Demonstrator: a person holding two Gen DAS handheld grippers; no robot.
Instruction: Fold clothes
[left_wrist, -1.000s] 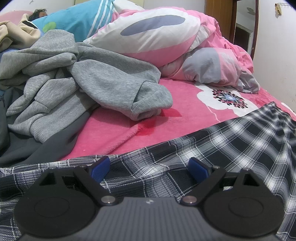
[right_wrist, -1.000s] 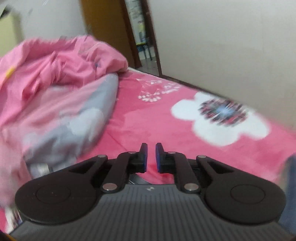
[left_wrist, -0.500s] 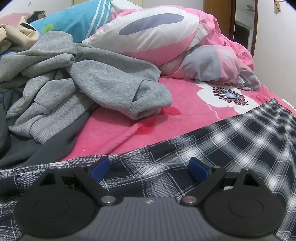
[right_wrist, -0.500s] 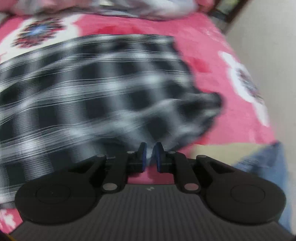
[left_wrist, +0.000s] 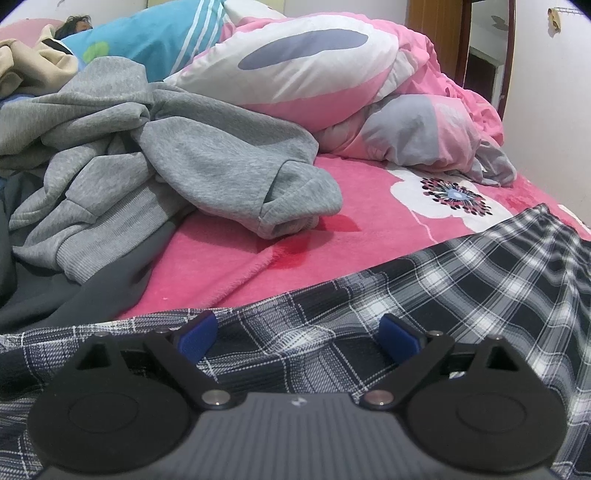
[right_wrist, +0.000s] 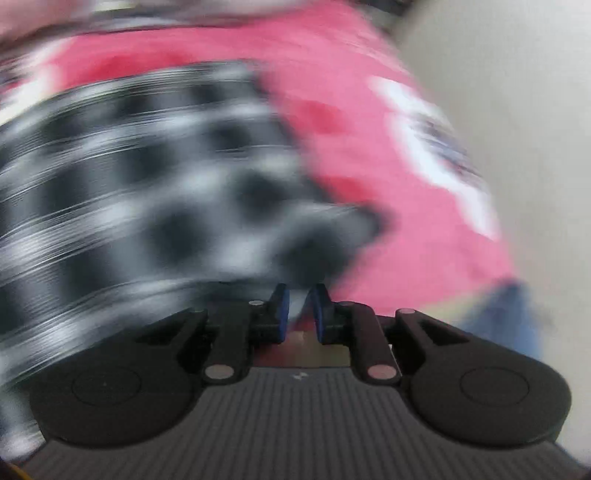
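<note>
1. Two tongs face one garment: the plaid cloth (left_wrist: 424, 295) lies spread on the bed (left_wrist: 369, 229), filling the lower half of the left wrist frame and the left and centre of the right wrist frame (right_wrist: 147, 184).
2. Left tongs (left_wrist: 297, 338) stand released, blue pads wide apart, low over the plaid near its edge at the lower centre; cloth shows between the pads, but they do not press it.
3. Right tongs (right_wrist: 298, 308) are nearly closed with a narrow gap, and the jaws are opening. Nothing looks gripped; the frame is badly blurred, so I cannot tell whether the tips touch cloth.
4. The relation that matters: in the right wrist view the plaid's corner tapers to a point at centre right, just above and slightly right of the right tongs' tips. That hand is likely the nearer one to this corner.
5. In the left wrist view the cloth's long axis runs from lower left to upper right.
6. Grey sweatshirt (left_wrist: 184, 166) and quilt (left_wrist: 332, 74) sit in the upper frame, apart from the plaid.
</note>
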